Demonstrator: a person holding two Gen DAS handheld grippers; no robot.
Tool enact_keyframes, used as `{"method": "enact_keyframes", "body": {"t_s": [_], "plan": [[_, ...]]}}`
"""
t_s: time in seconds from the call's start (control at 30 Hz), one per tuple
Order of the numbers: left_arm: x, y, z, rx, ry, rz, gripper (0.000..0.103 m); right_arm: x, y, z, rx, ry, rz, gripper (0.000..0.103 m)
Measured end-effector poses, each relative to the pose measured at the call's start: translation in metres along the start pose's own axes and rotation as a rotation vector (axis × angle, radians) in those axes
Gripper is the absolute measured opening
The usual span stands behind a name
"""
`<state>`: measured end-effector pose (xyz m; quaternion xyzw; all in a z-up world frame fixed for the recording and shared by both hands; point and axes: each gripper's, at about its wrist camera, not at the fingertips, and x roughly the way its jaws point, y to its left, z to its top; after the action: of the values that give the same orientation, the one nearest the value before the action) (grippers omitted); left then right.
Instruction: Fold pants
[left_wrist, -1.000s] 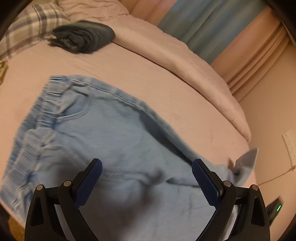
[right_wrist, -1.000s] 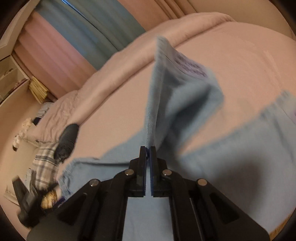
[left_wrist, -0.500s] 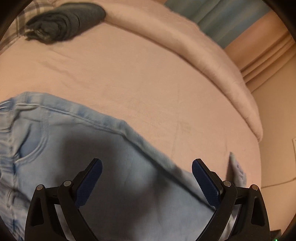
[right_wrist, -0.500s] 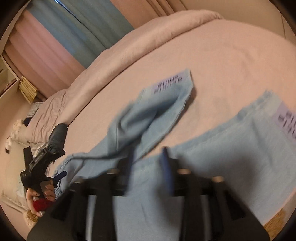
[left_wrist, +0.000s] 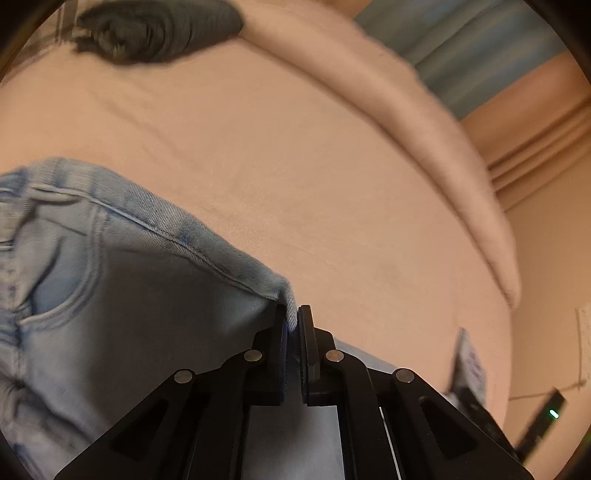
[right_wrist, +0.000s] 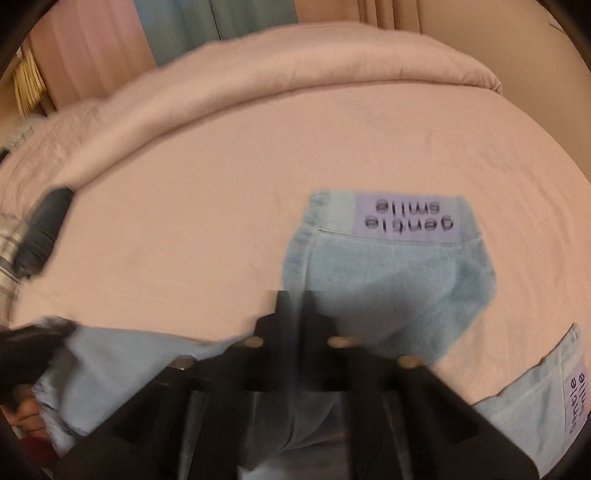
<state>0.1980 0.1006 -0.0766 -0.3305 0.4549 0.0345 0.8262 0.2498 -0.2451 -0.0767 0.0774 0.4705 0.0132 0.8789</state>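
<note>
At the far left of our left wrist view the waistband and a pocket of the light blue pants (left_wrist: 110, 295) lie flat on the pink bed sheet (left_wrist: 295, 166), and their stitched side edge runs on a slant down to the right, straight into our left gripper (left_wrist: 292, 325). Its jaws are clenched on that seam edge, the denim pinched up in a small ridge between the pads. Beyond the seam the sheet lies bare and wide up to the rolled pink duvet (left_wrist: 424, 122) along the far side, with a dark folded garment (left_wrist: 159, 29) well apart at the top left. To the right the bed edge drops off toward a beige wall. In the right wrist view, the left gripper shows blurred at the left rim, on the pants' edge, with a bit of our hand (right_wrist: 27, 421) below it. From there a strip of denim runs right along the near edge of the bed to our right gripper (right_wrist: 301, 306), which is motion-blurred; its jaws have come together, and we cannot tell whether any cloth is caught between them. Just right of it one pant leg lies folded back on the sheet, its cuff carrying a lilac label (right_wrist: 406, 218); the other leg's cuff, with a similar label, lies at the far right rim.
</note>
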Motion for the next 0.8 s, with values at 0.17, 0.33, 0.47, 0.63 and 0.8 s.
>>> {"method": "enact_keyframes", "body": {"t_s": [0.17, 0.33, 0.47, 0.63, 0.8], "plan": [[-0.091, -0.012, -0.042, 0.108, -0.157, -0.127, 0.003, -0.045, -0.035, -0.008, 0.091, -0.108, 0.134, 0.006], [-0.155, 0.0, -0.116, 0.169, -0.226, -0.17, 0.003, -0.126, -0.086, -0.04, 0.183, -0.251, 0.224, 0.006], [-0.152, 0.024, -0.168, 0.204, -0.12, -0.089, 0.003, -0.144, -0.132, -0.089, 0.266, -0.234, 0.207, 0.007], [-0.128, 0.046, -0.202, 0.174, 0.013, -0.021, 0.003, -0.134, -0.151, -0.127, 0.327, -0.15, 0.177, 0.007], [-0.113, 0.052, -0.196, 0.127, 0.044, -0.016, 0.003, -0.126, -0.148, -0.138, 0.324, -0.111, 0.142, 0.01]]}}
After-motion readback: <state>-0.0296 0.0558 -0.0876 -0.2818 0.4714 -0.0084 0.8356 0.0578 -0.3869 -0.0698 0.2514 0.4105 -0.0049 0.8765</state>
